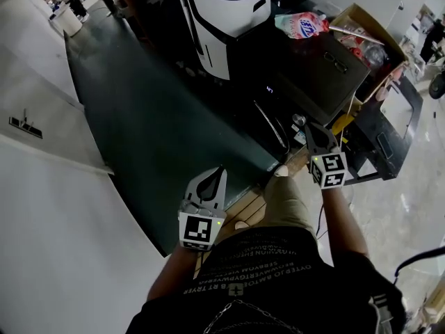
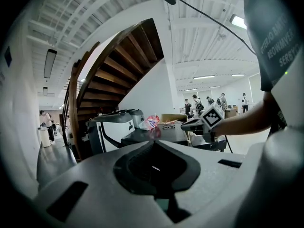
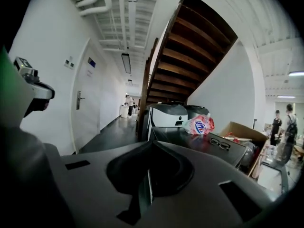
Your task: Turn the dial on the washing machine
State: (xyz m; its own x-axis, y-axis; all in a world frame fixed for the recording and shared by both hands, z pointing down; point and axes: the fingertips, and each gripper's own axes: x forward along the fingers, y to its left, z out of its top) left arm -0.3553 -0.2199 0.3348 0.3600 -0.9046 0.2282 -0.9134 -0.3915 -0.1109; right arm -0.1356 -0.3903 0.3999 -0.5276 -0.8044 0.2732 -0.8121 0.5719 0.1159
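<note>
At 12 o'clock, washing machine (image 1: 299,68); left gripper (image 1: 220,171) and right gripper (image 1: 310,128) short of it, pinched shut, empty (can't spot the dial), so pre-turn or post-turn

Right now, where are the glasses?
Head view, upper right: the glasses lie on the dark machine top, near the printed pouch and beside the cardboard box.

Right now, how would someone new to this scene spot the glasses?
By the wooden stairs stands a dark cabinet. The glasses lie on its top, near the pink bag and cardboard box: the only thin dark frame there.
</note>
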